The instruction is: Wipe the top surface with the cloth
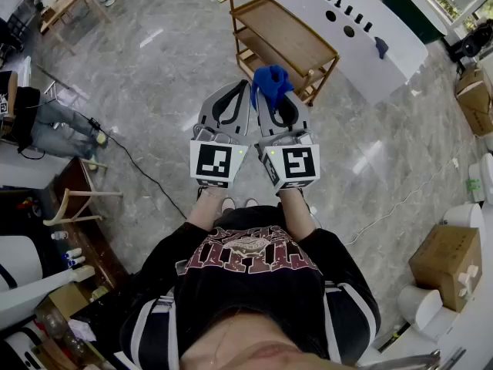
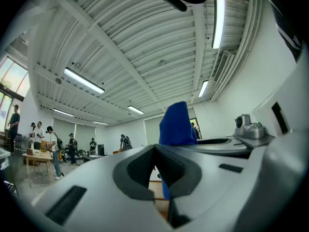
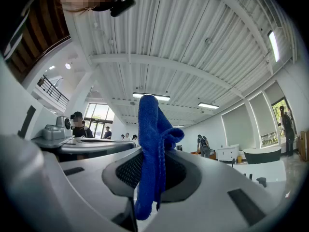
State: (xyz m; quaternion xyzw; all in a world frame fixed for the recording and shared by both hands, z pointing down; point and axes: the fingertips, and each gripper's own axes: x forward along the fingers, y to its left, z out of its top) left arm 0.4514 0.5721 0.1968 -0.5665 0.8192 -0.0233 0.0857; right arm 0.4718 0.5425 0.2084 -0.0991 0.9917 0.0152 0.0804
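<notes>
The jaws of our right gripper [image 3: 152, 164] are squeezed shut on the blue cloth [image 3: 152, 144]. The cloth sticks up out of them and hangs down a little below them. The jaws of our left gripper [image 2: 154, 150] are closed too, tip against tip, with nothing in them. The blue we see past them is the same cloth, just beside them on the right. We hold both grippers close side by side in front of us, with the jaws pointing away. We think no wiping has begun, because the cloth is up in the air and touches no surface. The wooden bench [image 1: 286, 35] stands ahead of the jaws and well apart from them, and its top looks bare. So all the wiping is left: we must bring the cloth to that top and rub it across. Only the head view shows the wooden bench, the grey floor [image 1: 154, 75] under the jaws and a long white sink unit [image 1: 320, 2] further off to the right of the jaws. It does not show how the jaws meet. The two gripper views show that, and also the ceiling lamps [image 2: 83, 80] above the jaws.
</notes>
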